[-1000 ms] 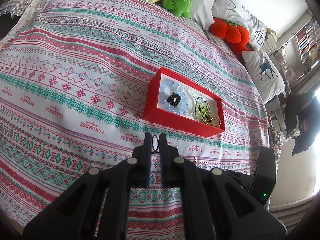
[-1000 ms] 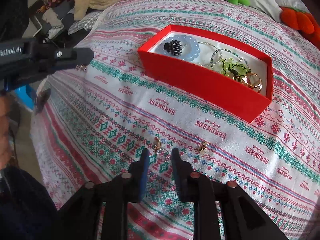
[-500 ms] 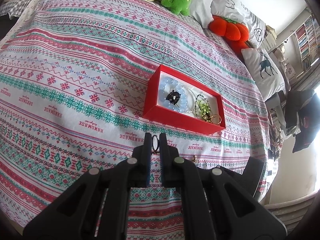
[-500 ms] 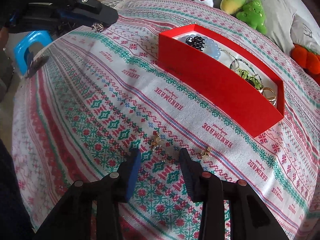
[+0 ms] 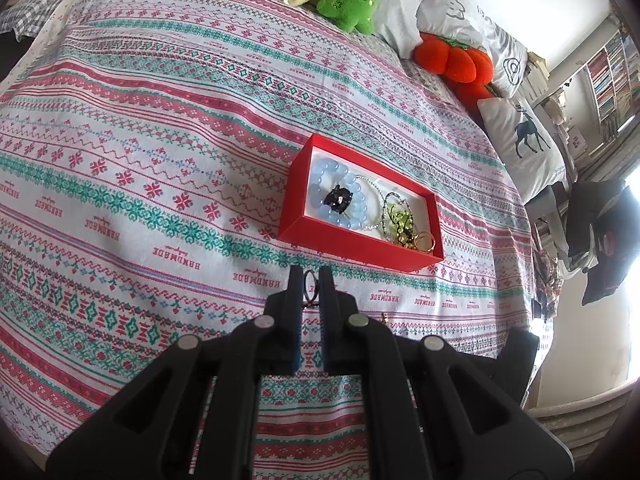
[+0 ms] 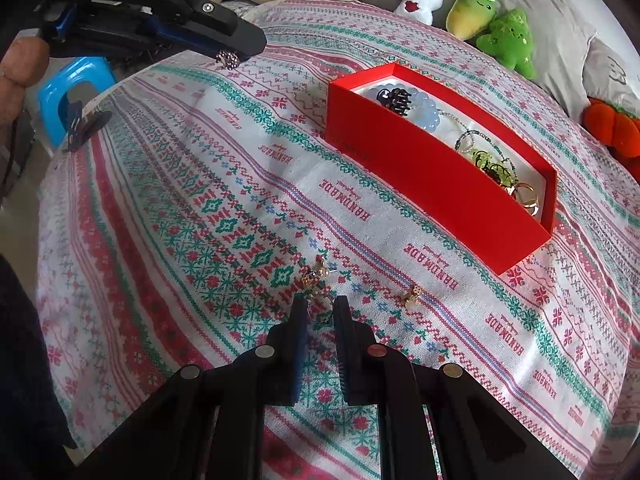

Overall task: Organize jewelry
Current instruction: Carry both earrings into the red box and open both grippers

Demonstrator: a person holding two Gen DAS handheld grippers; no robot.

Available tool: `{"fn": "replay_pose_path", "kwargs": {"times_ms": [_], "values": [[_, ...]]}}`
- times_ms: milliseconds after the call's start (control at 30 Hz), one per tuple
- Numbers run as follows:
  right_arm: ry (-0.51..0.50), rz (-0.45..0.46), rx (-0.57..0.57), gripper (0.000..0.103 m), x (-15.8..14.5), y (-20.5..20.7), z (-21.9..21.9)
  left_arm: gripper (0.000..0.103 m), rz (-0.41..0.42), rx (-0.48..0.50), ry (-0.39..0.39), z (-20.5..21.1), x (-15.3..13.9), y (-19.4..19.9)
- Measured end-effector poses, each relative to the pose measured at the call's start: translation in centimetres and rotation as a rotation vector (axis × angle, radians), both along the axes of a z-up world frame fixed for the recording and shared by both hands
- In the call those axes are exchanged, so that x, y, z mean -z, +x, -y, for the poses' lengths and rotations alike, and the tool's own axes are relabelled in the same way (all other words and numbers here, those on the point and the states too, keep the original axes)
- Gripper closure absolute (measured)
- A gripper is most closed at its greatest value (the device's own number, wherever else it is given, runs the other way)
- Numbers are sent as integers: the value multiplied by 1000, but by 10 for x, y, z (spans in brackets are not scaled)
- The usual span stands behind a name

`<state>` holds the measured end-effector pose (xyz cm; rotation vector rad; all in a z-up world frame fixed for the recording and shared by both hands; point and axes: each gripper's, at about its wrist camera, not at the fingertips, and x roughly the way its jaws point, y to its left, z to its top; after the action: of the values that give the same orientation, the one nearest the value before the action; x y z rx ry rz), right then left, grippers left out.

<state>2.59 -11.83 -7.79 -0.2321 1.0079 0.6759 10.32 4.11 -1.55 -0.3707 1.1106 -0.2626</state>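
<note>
**Sorting partly done: one piece in transit, two loose on the bedspread**

Left wrist view. Pinching a dark hoop earring [image 5: 310, 285] between the nearly closed fingers of the left gripper [image 5: 311, 280], held in the air short of the red box [image 5: 352, 246] and not yet over it. Noted inside the box: blue bead bracelet [image 5: 320, 196], black hair claw [image 5: 338, 199], green bead necklace [image 5: 400, 220], gold ring [image 5: 424, 240]. Counted as already sorted. Noted also one small gold piece on the bedspread [image 5: 120, 160], just right of the fingers; too small to identify here.

Right wrist view. Lowered to the cloth: right gripper [image 6: 320, 308], fingers narrowly parted either side of the thin wire loop of a gold drop earring [image 6: 314, 276]. Contact with the loop not confirmed; no grip judged as yet. Lying just to the right, clear of the fingers: a second gold earring [image 6: 412, 295]. Seen at upper left, well away from the box: left gripper, with a sparkling piece hanging at its tip.

Assessment. Judged past the halfway mark. Remaining: dropping the held earring into the box, then collecting both gold earrings. Nothing else seen loose on the visible cloth.
</note>
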Motion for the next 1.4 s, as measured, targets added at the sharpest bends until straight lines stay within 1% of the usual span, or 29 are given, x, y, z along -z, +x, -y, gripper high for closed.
{"fn": "replay_pose_path", "kwargs": {"times_ms": [100,233,400,567,767,967,1100,1400], "values": [[47,6,25,90,-14,-2,12,95,10,8,-8,2,-4,0],[126,11,82,90,-33,7,30,95,34,16,-33,6,-11,3],[211,2,174,90,-51,30,54,95,55,24,-69,14,-16,12],[288,-37,248,90,-60,55,72,95,67,36,-85,30,-17,24],[335,-90,343,90,-56,83,87,95,62,50,-106,47,-10,40],[368,-145,420,90,-41,110,97,95,32,62,-81,65,6,57],[391,-173,443,90,-31,121,102,95,18,68,-73,71,16,63],[406,-185,459,89,-20,135,103,95,3,80,-71,80,27,73]]}}
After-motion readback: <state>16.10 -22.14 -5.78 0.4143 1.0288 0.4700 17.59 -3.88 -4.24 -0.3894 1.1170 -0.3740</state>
